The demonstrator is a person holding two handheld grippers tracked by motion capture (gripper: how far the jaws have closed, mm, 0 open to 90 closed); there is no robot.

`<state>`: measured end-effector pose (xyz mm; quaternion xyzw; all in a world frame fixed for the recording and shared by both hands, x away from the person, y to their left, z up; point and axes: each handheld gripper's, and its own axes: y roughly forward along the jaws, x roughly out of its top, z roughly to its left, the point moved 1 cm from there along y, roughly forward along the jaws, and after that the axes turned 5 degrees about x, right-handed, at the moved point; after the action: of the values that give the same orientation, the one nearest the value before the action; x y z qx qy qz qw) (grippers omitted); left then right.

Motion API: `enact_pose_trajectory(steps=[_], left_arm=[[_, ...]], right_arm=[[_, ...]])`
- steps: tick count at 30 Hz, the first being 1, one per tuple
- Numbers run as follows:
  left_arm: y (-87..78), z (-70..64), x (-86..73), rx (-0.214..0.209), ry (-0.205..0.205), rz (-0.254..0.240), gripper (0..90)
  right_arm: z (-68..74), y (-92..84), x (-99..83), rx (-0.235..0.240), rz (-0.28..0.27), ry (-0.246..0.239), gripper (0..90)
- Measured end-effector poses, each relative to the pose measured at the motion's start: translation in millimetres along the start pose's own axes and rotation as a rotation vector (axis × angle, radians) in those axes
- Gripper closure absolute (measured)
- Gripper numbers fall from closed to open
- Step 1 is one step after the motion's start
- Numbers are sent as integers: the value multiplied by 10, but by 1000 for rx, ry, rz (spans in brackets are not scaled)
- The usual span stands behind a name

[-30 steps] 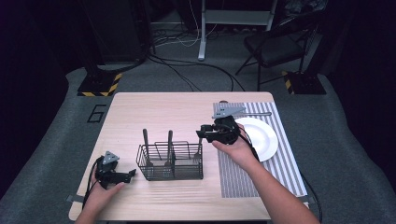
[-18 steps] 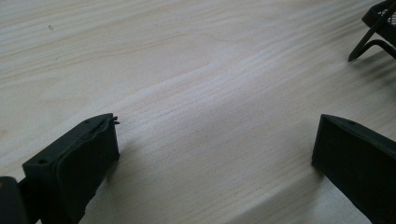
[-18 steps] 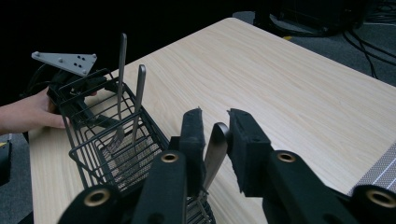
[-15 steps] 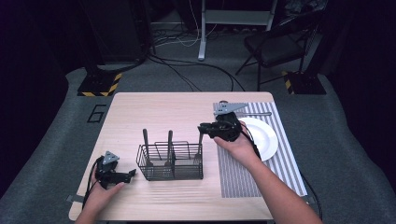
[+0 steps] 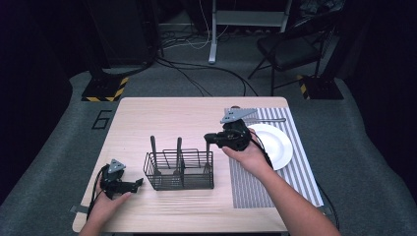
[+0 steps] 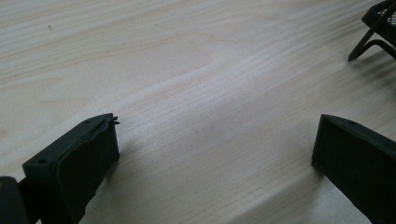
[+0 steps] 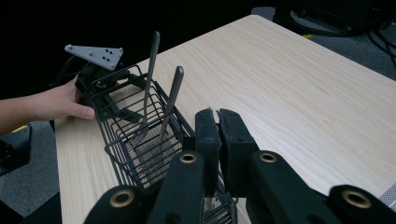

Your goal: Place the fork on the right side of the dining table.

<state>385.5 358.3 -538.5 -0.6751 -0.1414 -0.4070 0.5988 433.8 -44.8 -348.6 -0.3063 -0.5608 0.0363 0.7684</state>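
From the high view, the right claw (image 5: 210,139) hangs mid-frame just above the right end of the wire basket (image 5: 180,170), which stands at centre on the table (image 5: 162,113); a careless drop could knock the basket over. In the left gripper view, the left claw (image 6: 212,154) rests wide open and empty on bare wood. In the right gripper view, the right claw (image 7: 216,122) has just closed, nothing between its jaws; it could snag the two utensils (image 7: 161,100) standing in the basket (image 7: 135,149).
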Motion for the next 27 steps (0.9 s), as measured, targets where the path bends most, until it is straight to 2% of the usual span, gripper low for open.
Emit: enact_pose_trajectory(steps=[13,21,27], left_arm=[[3,3,2,3,4,-5,2],[1,3,1,2,3,-3,2],[3,4,2,3,5,-6,2]], right_arm=[[204,-83,206,-12,-10,-35,868],[306,-172,339,-34,-22,-31,868],[328,-238,449,-44,-24,-30,868]])
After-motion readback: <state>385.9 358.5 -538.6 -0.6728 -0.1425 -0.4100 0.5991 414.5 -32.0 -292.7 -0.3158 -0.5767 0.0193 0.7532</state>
